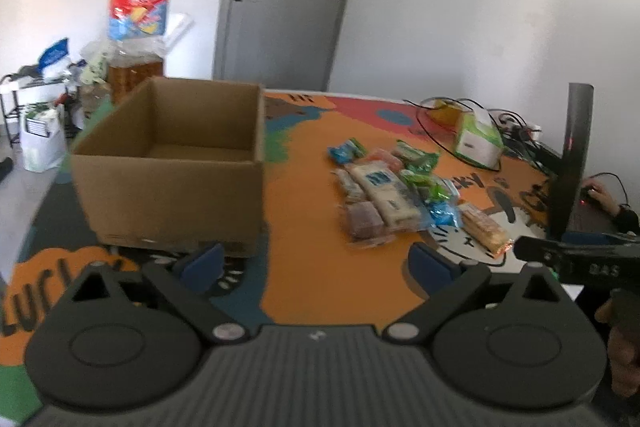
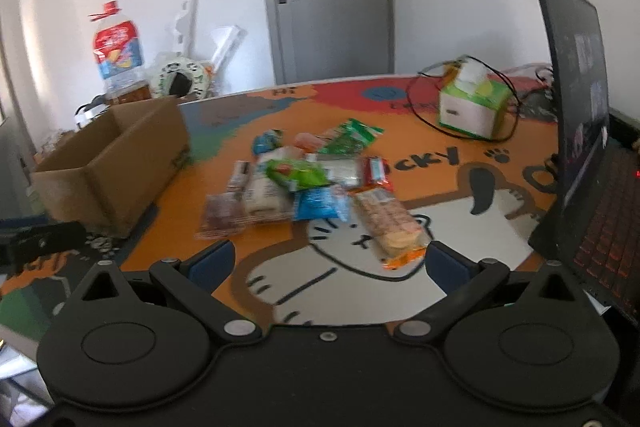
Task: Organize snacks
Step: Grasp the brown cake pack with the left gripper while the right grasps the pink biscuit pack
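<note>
both claws, left claw [image 1: 316, 263] and right claw [image 2: 330, 263], spread and empty over the worktop [image 2: 440, 227]; snack packets [image 2: 304, 187] look light, crinkly, slippery, best pinched mid-body.

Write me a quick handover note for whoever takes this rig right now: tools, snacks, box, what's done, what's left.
Left tool: open, empty, held above the mat near the cardboard box.
Right tool: open, empty, facing the snack pile.
Box: open-topped, on the table's left side; the visible part of its inside holds nothing.
Snacks: all in a loose pile mid-table, right of the box; nearest is the long cracker pack.
Done: nothing packed yet.
Left: move every packet into the box.
</note>
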The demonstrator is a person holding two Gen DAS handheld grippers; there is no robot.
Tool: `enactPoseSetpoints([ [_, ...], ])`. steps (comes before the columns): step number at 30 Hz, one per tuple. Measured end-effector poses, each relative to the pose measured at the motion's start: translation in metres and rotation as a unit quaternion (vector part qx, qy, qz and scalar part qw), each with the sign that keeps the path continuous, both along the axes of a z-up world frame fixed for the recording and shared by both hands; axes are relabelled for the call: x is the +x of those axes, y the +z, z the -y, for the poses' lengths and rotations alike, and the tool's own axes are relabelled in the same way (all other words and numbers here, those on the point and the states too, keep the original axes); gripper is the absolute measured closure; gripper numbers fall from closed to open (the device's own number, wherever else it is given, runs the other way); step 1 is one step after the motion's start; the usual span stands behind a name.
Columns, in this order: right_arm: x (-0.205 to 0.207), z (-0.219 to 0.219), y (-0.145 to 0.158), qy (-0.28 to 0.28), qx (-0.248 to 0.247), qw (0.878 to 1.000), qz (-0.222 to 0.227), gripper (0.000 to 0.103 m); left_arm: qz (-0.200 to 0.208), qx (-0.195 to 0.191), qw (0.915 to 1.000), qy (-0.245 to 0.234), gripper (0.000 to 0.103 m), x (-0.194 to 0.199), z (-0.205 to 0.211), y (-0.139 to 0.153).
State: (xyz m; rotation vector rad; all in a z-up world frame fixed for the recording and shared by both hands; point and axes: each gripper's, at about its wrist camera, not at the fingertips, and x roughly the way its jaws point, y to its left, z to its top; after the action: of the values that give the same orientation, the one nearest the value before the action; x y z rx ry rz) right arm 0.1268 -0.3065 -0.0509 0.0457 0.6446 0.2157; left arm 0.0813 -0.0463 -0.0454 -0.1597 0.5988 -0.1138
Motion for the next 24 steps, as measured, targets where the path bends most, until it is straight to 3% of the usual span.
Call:
enactPoseSetpoints([
  [3,0.01,0.011,-0.008,-0.002,0.02,1.0,-0.003,0.003,-0.008,-0.006,0.9998,-0.016,0.009,0.012,0.01,-0.008],
  [7,0.023,0.02,-0.019,0.0,0.034,0.999,-0.012,0.019,-0.012,-0.008,0.9988,-0.047,0.013,0.028,0.025,-0.019],
  [11,0.04,0.031,-0.033,-0.007,0.047,0.998,-0.031,0.033,-0.028,-0.014,0.9978,-0.059,0.029,0.049,0.035,-0.029],
  [18,0.059,0.044,-0.046,-0.014,0.05,0.998,-0.032,0.041,-0.034,-0.021,0.9981,-0.047,0.051,0.077,0.048,-0.04],
  [24,0.076,0.052,-0.052,-0.016,0.052,0.998,-0.032,0.043,-0.038,-0.025,0.9987,-0.021,0.058,0.102,0.051,-0.046],
])
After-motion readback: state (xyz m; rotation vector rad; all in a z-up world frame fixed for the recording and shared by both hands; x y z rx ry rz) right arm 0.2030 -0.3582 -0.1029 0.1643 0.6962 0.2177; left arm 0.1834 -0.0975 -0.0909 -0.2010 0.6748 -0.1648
